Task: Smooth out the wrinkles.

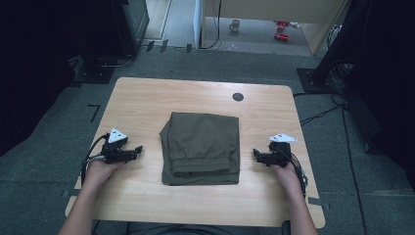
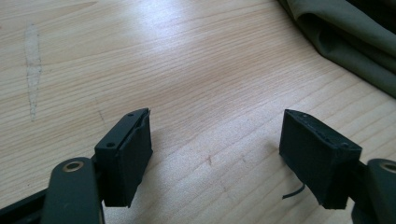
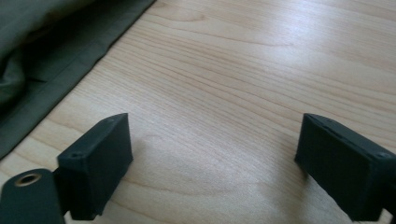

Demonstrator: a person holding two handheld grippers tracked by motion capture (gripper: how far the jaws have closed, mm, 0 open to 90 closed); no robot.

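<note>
A folded olive-green garment (image 1: 201,147) lies in the middle of the wooden table (image 1: 147,98). My left gripper (image 1: 139,150) rests on the table just left of it, jaws pointing at the cloth. My right gripper (image 1: 255,154) sits to its right, pointing back at it. In the left gripper view the left gripper (image 2: 215,154) stands open over bare wood, with the garment's edge (image 2: 345,37) at the upper right. In the right gripper view the right gripper (image 3: 212,161) is open too, nothing between the jaws, and the garment (image 3: 42,56) lies at the upper left.
A round dark grommet (image 1: 238,97) sits in the table's far side. Bare wood surrounds the garment. Beyond the table are grey carpet, cables, dark stands at both sides, and small objects on the floor (image 1: 281,30) far back.
</note>
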